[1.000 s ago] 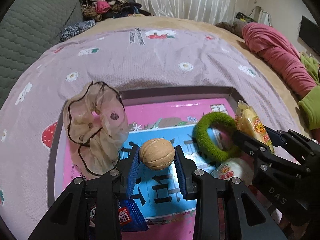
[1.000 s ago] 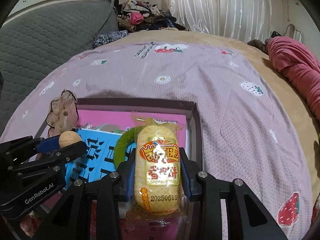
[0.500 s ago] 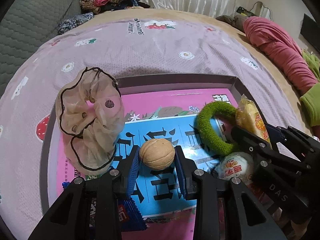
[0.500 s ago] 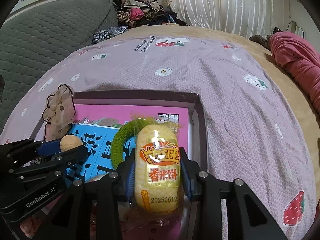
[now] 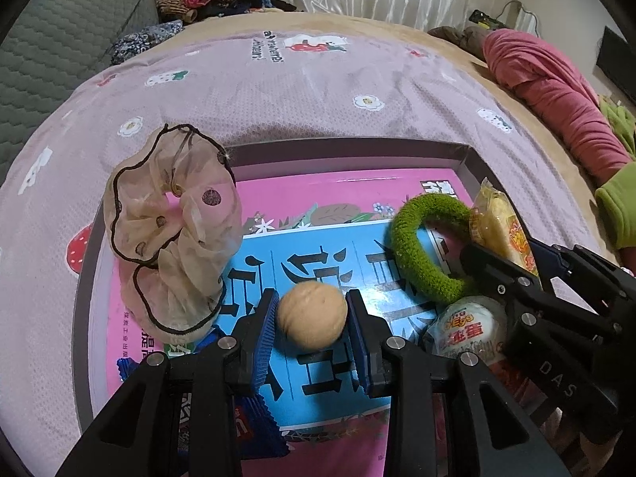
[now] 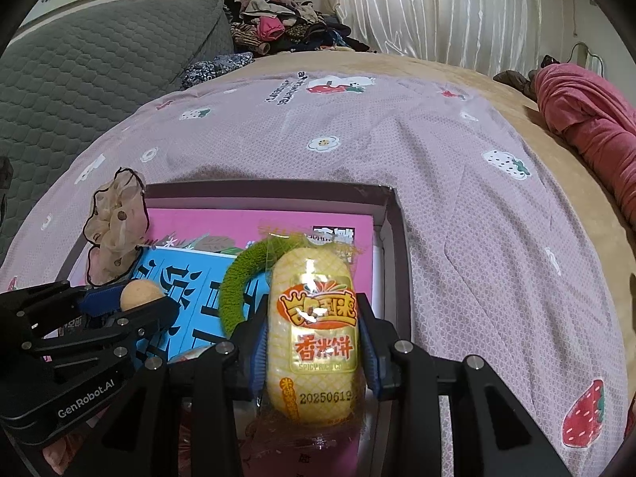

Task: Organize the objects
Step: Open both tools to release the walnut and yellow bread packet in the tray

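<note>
Bed w/ pink sheet (image 6: pixel 437 159) is used as worktop; walnut (image 5: pixel 311 315) is pinched by L gripper (image 5: pixel 311 318), rice cracker pack (image 6: pixel 313 338) by R gripper (image 6: pixel 314 342), both held over box (image 6: pixel 278 190), prob. for sorting.

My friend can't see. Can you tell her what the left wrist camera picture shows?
The left gripper is shut on a walnut above a shallow box lying on a pink bedspread. In the box are a beige scrunchie, a green hair tie and a wrapped snack. At right, the right gripper holds a yellow rice cracker packet.
</note>
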Motion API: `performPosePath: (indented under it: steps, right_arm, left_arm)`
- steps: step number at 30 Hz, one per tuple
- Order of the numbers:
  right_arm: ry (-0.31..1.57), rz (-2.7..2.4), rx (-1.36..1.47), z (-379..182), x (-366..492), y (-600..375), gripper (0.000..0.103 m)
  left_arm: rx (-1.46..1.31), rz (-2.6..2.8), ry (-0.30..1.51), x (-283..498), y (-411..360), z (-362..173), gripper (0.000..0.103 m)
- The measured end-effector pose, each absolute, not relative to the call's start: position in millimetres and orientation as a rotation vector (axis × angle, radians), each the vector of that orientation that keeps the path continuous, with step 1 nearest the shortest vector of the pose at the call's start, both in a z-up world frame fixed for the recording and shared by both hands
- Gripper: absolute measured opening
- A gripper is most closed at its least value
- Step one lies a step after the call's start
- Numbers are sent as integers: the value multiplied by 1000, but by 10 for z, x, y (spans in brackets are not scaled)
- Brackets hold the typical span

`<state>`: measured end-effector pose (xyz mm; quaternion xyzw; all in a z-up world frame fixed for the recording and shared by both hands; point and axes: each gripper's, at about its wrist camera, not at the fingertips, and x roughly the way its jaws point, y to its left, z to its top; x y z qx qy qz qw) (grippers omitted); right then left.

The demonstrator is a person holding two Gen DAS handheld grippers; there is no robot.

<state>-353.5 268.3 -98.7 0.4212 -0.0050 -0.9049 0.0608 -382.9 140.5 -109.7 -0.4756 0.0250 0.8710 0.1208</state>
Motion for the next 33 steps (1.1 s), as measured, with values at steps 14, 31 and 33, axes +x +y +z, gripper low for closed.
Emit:
performPosePath:
  steps: [14,31,33]
  right_arm:
    - [-23,-2742,1258,-941,-3497,2685,41]
    - [-69,-2766,1184,-783,-3419,2720,64]
    - [-84,-2775,1164,-721,-3386,2732,71]
  left_arm:
    - [-1415,2523,31,-3820,1374,-1088,62]
    - [-1359,2566,0,-3754,1277,-907,75]
    - [-1331,2591,15,-3715,1259,-849,76]
